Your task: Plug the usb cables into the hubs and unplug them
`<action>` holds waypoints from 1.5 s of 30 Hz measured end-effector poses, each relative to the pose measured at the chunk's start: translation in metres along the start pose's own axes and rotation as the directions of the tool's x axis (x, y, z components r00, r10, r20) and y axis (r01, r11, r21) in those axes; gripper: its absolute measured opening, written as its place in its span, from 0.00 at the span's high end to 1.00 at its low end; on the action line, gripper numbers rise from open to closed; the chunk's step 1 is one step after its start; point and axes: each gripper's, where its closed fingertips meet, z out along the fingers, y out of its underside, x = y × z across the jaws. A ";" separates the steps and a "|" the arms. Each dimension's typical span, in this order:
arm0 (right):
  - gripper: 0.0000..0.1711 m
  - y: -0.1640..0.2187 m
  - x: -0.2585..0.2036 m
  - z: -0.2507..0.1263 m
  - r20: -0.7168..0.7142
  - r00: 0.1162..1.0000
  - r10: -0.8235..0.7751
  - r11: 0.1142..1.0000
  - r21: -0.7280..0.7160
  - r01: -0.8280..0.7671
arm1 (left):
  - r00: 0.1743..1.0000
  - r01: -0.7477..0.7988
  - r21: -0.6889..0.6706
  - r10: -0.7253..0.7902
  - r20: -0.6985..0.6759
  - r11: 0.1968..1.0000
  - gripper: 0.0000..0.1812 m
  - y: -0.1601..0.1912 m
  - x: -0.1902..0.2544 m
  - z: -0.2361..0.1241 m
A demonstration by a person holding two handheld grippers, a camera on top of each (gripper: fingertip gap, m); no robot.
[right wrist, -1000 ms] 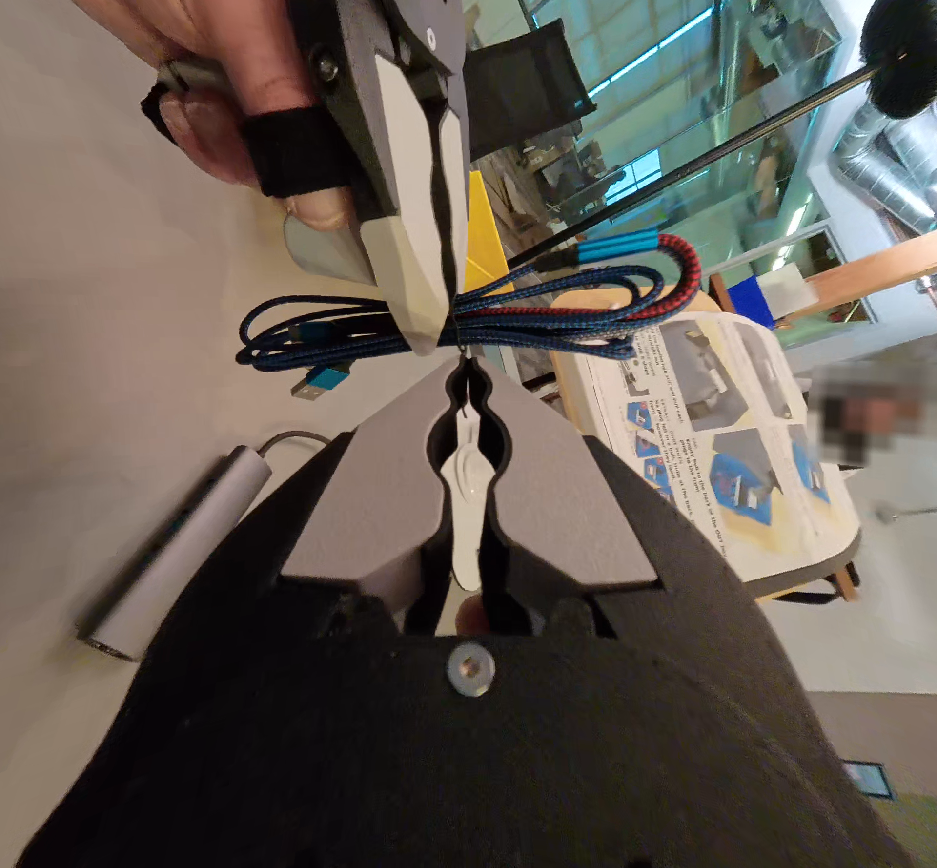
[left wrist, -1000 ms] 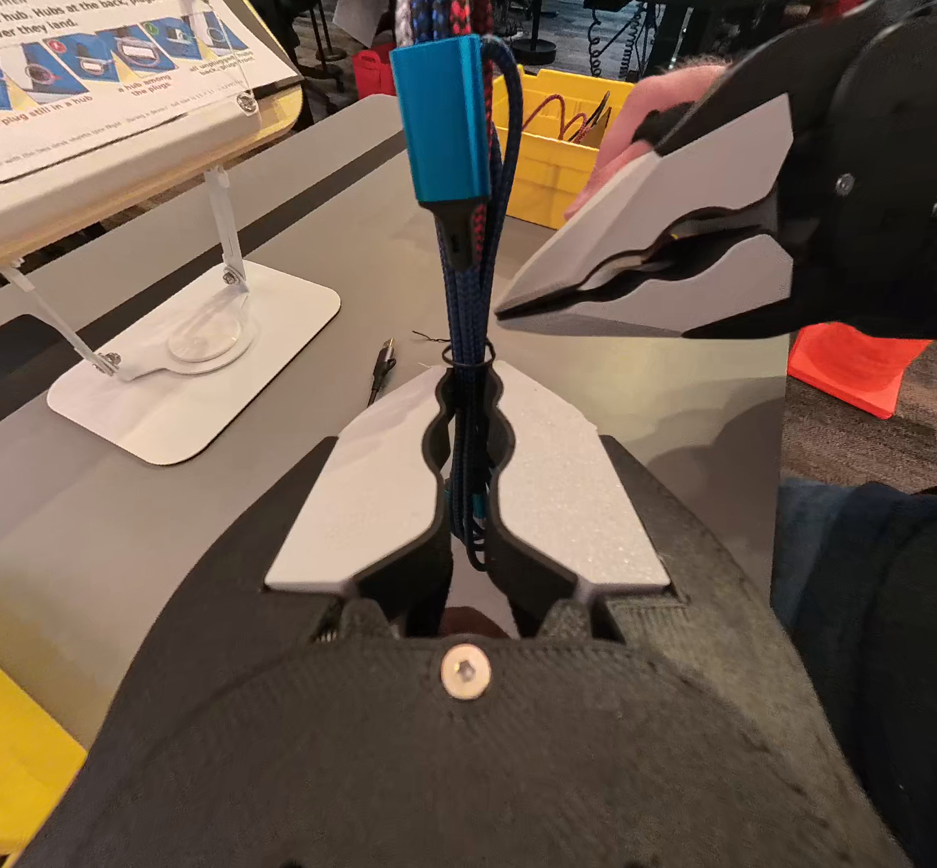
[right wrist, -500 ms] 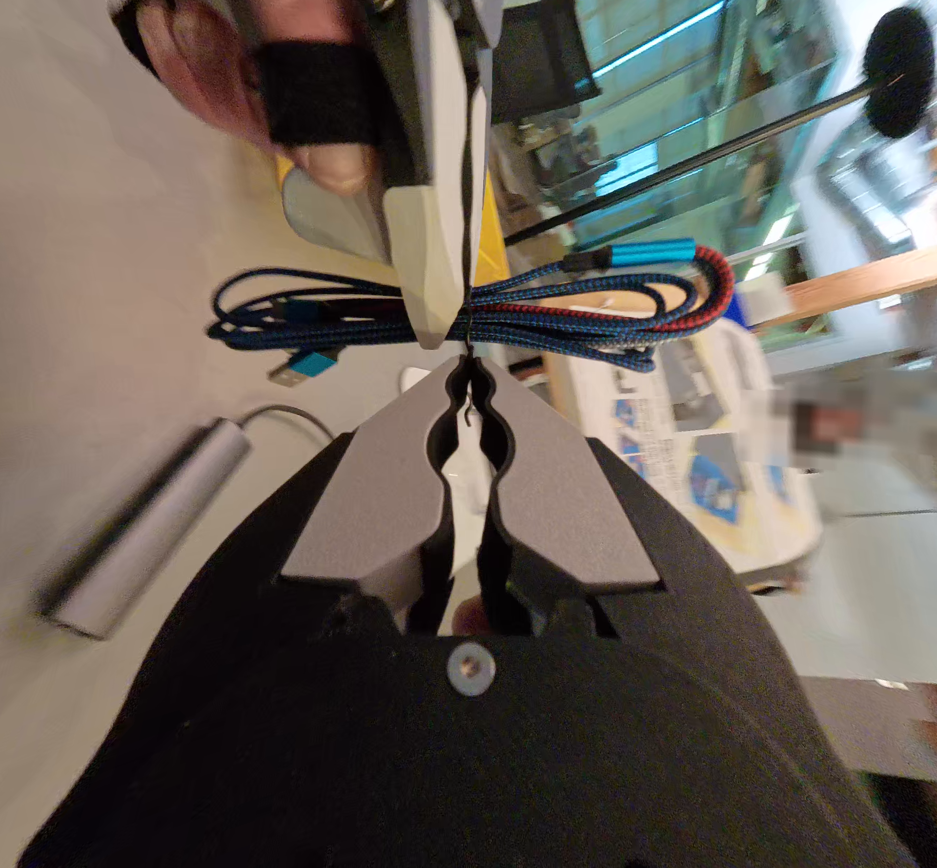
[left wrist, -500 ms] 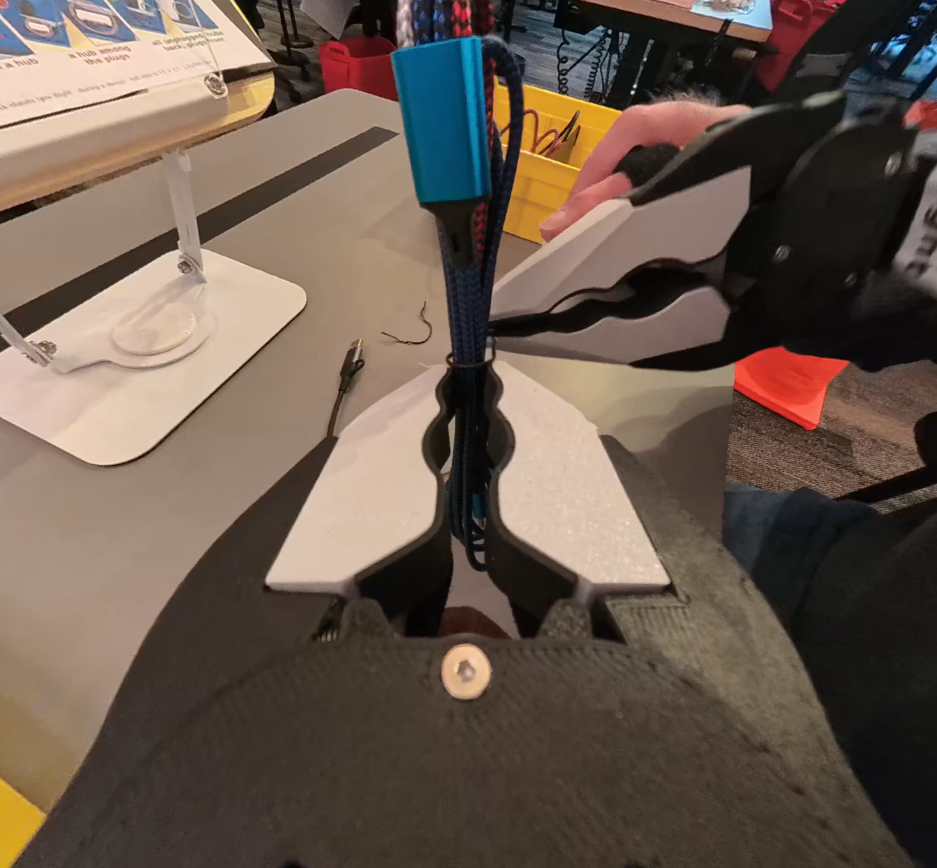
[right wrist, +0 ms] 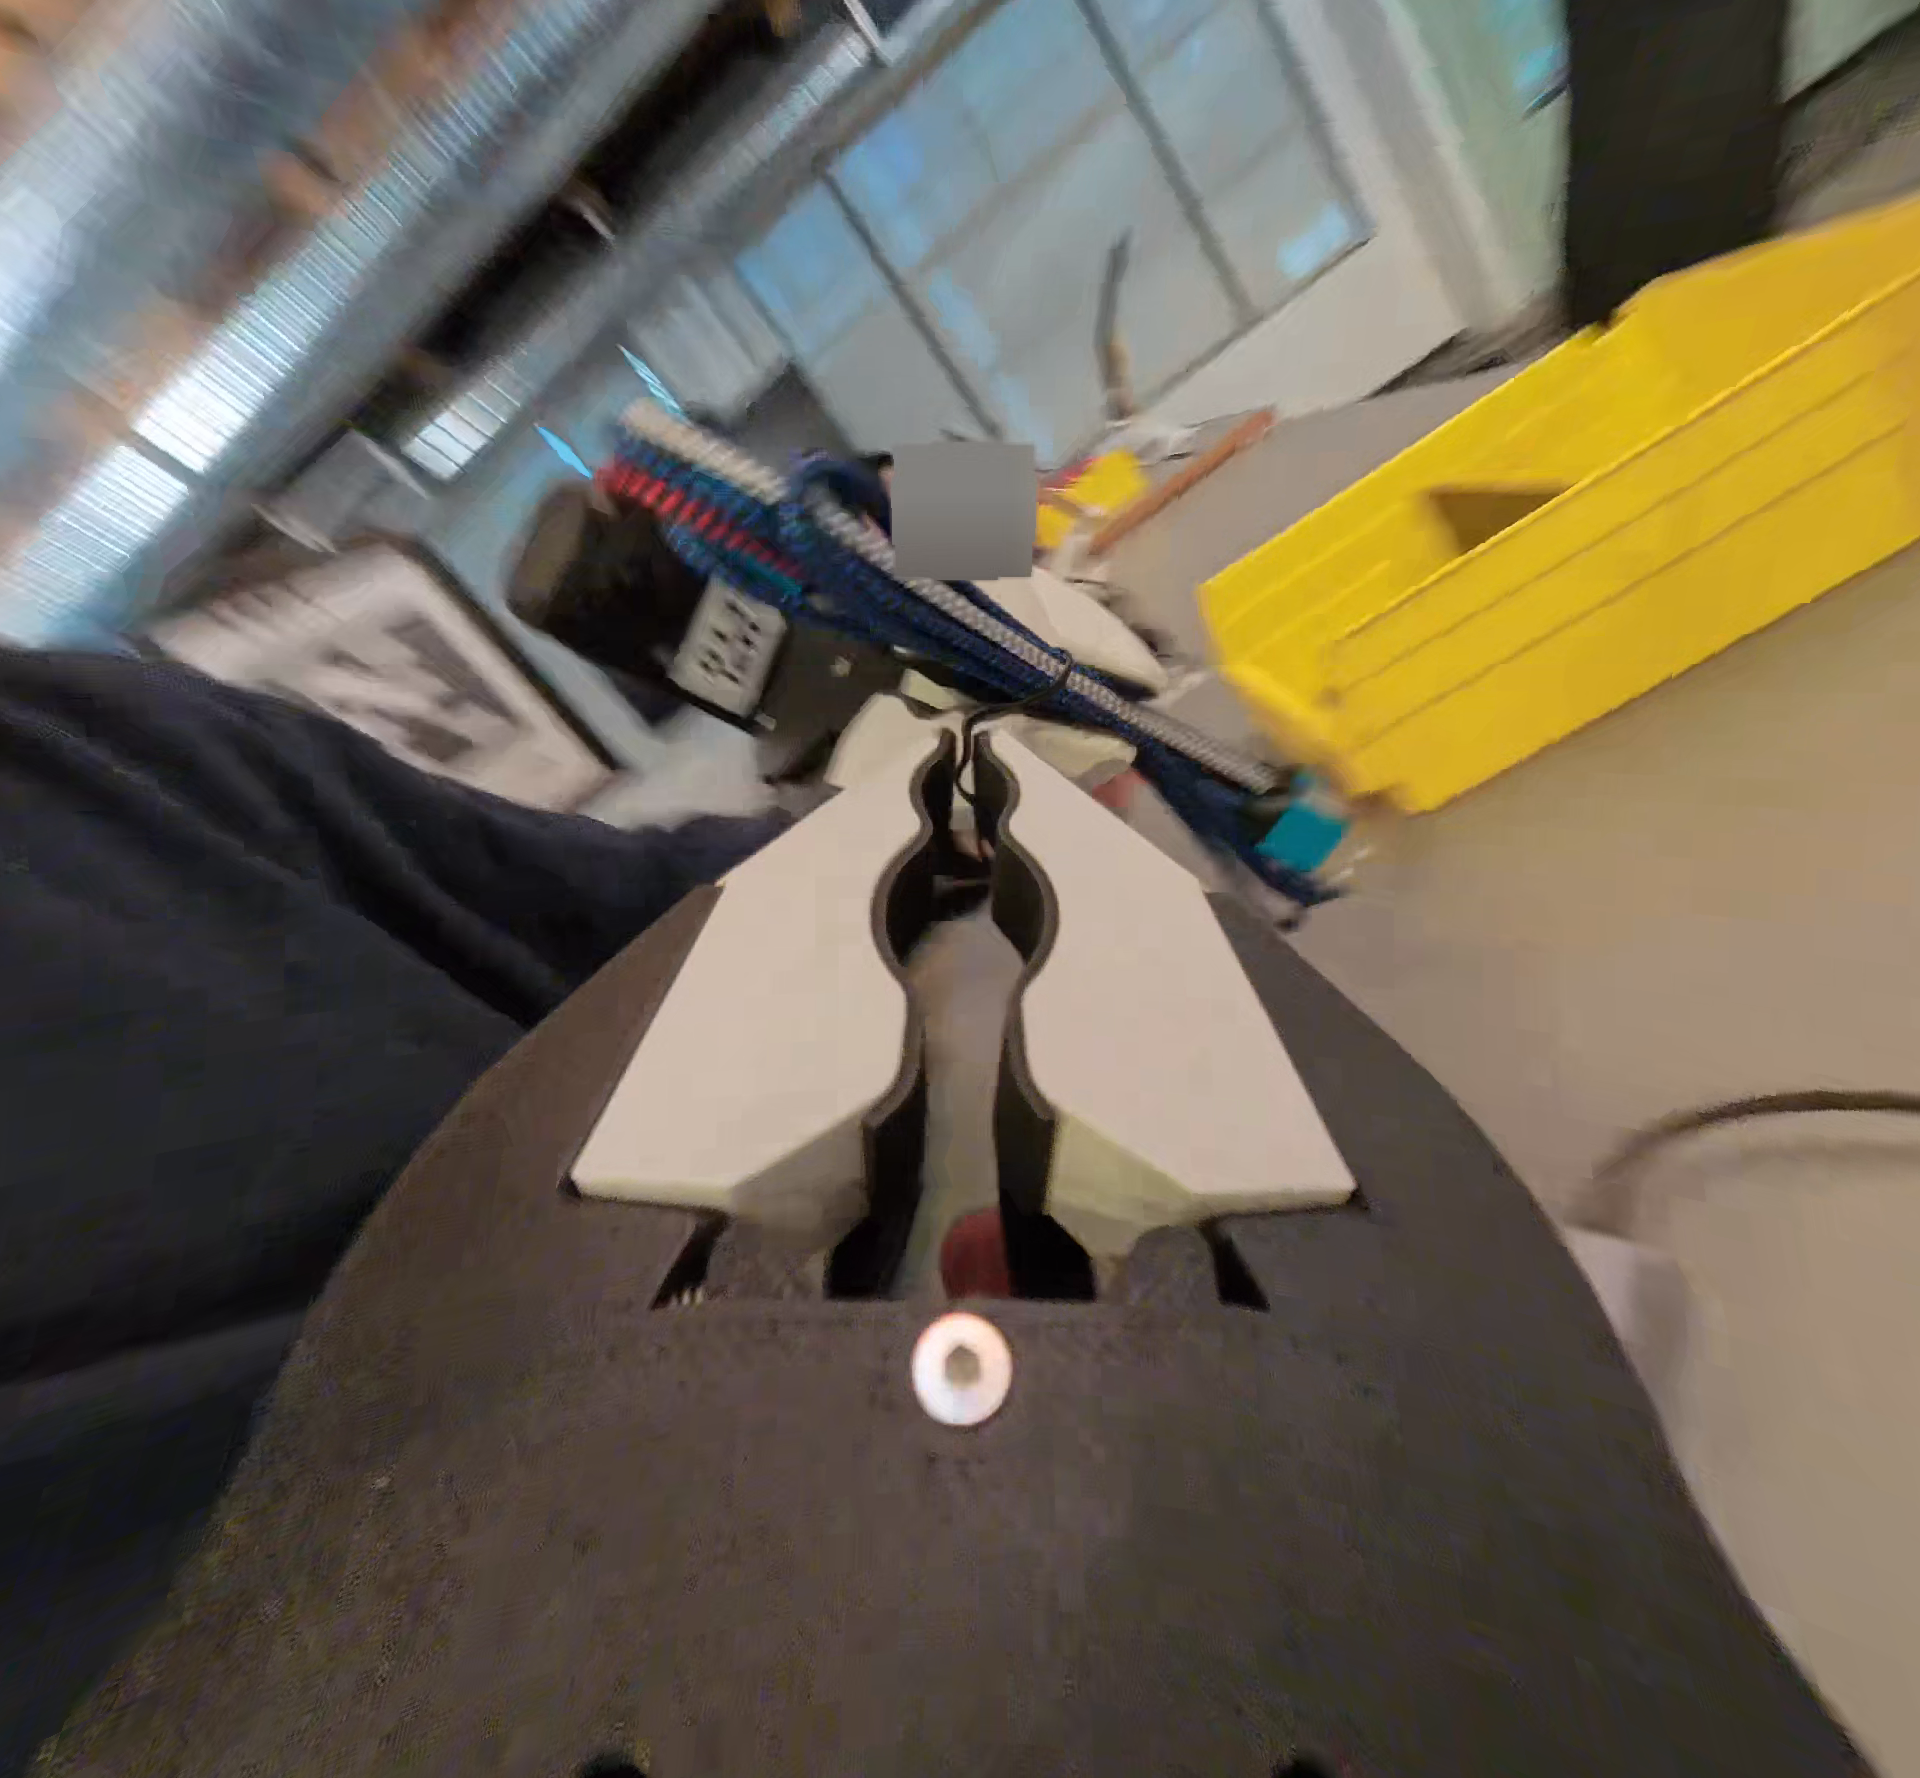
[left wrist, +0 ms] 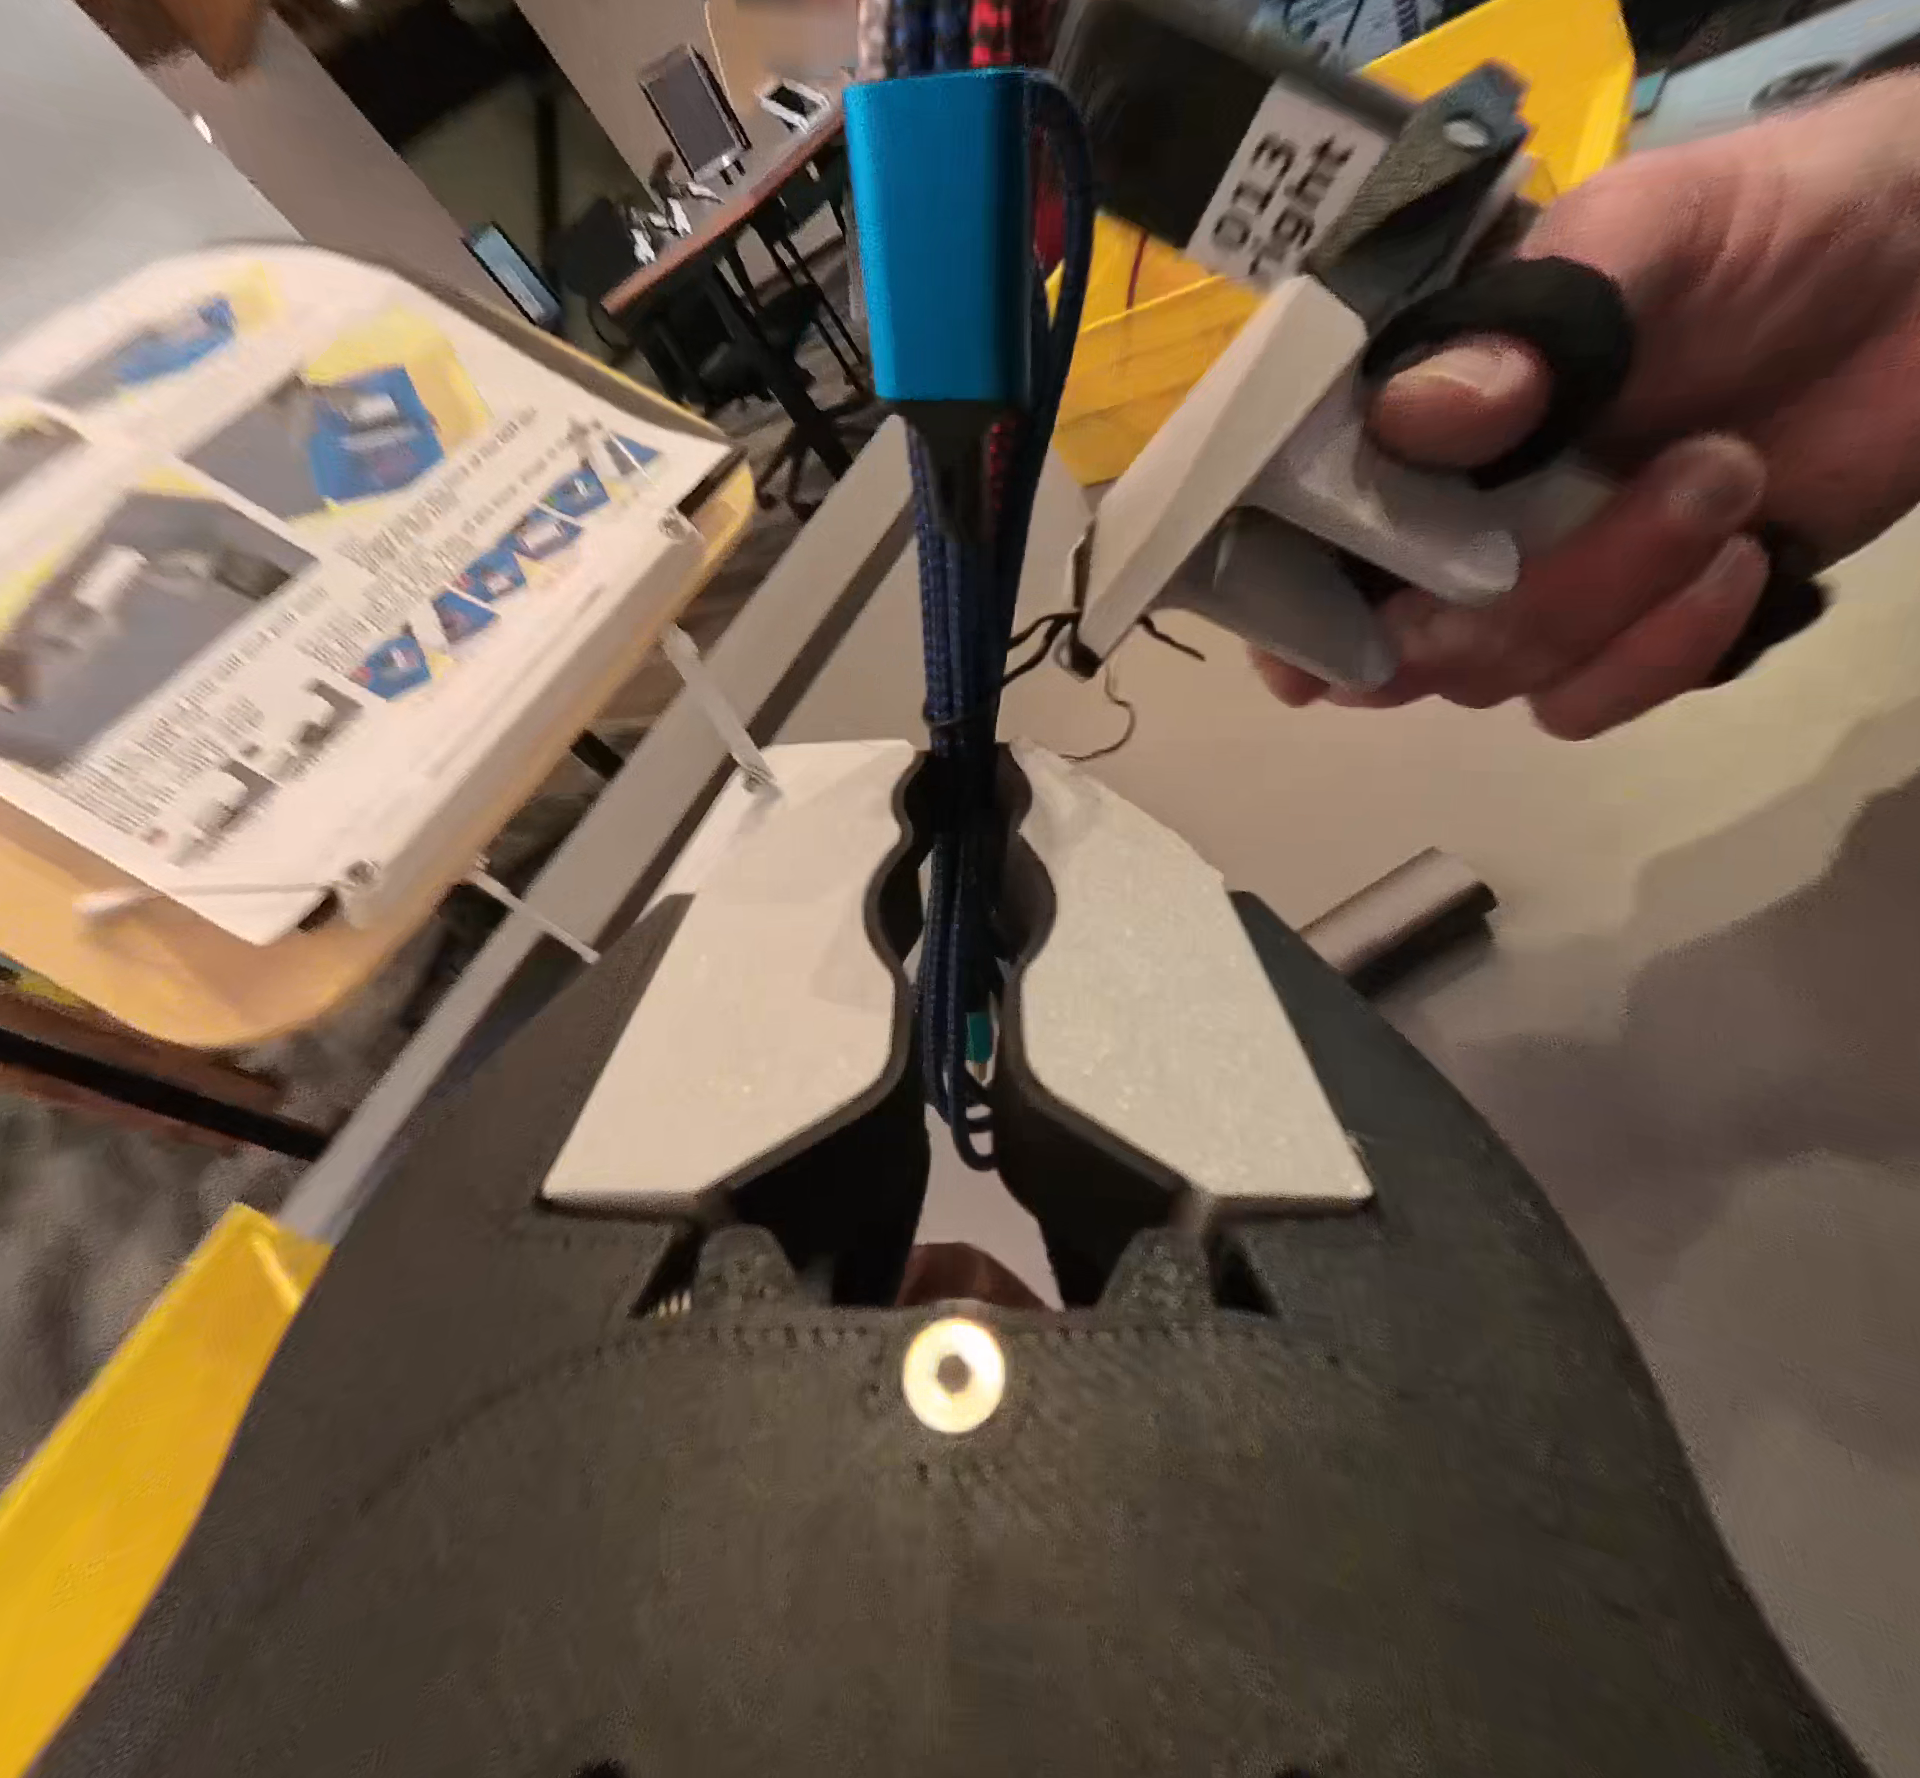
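Cable bundle: the coiled braided USB cables [left wrist: 961, 585], blue with a red strand, stand upright at the centre of the left wrist view with a blue metal plug housing [left wrist: 935, 242] at the top; a thin black twist tie [left wrist: 1060, 632] trails off their right side.
Left gripper: the left gripper [left wrist: 961, 772] has its fingers drawn narrow on the bundle, pinching it just above the tips.
Right gripper: the right gripper [right wrist: 961, 752] has its fingers almost together on the black tie, seen as a thin loop at their tips; in the left wrist view it sits at right of centre.
Change: half a second ago the right gripper lay flat against the bundle at the tie; now it is tilted up and drawn off to the right, and both views have swung and blurred.
Meaning: the tie appears to be coming undone, so the cables are not yet free and no plugging has begun.
Hub: a grey metal hub [left wrist: 1397, 907] lies on the grey table [left wrist: 1558, 845] at right, below the hand [left wrist: 1683, 440].
Surroundings: an instruction sheet on a stand [left wrist: 312, 565] fills the left; a yellow bin [right wrist: 1558, 523] sits on the table in the right wrist view.
In the way: the tie still rings the bundle, and whether it has fully let go cannot be told.
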 end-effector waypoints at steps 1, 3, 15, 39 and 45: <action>0.94 0.000 0.006 -0.002 -0.085 0.985 -0.148 0.989 -0.033 0.146 | 0.999 0.043 -0.018 -0.043 -0.018 0.999 0.94 0.004 0.001 0.001; 0.82 0.001 0.016 -0.008 -0.228 0.835 -0.501 0.862 -0.208 0.461 | 0.986 0.157 -0.030 -0.158 -0.045 0.987 0.95 0.007 0.000 0.003; 1.00 -0.014 0.027 -0.007 0.069 -0.362 -0.929 -0.297 -0.722 0.624 | 0.884 0.434 -0.125 -0.449 -0.134 0.892 0.95 0.009 0.012 0.011; 0.94 -0.007 0.041 -0.017 -0.029 -0.017 -0.999 0.007 -0.698 0.716 | 0.895 0.425 -0.093 -0.434 -0.107 0.900 0.95 0.010 0.005 0.012; 0.99 -0.006 0.043 -0.016 -0.026 -0.005 -1.000 0.014 -0.695 0.718 | 0.874 0.463 -0.080 -0.469 -0.127 0.883 0.95 0.008 0.003 0.009</action>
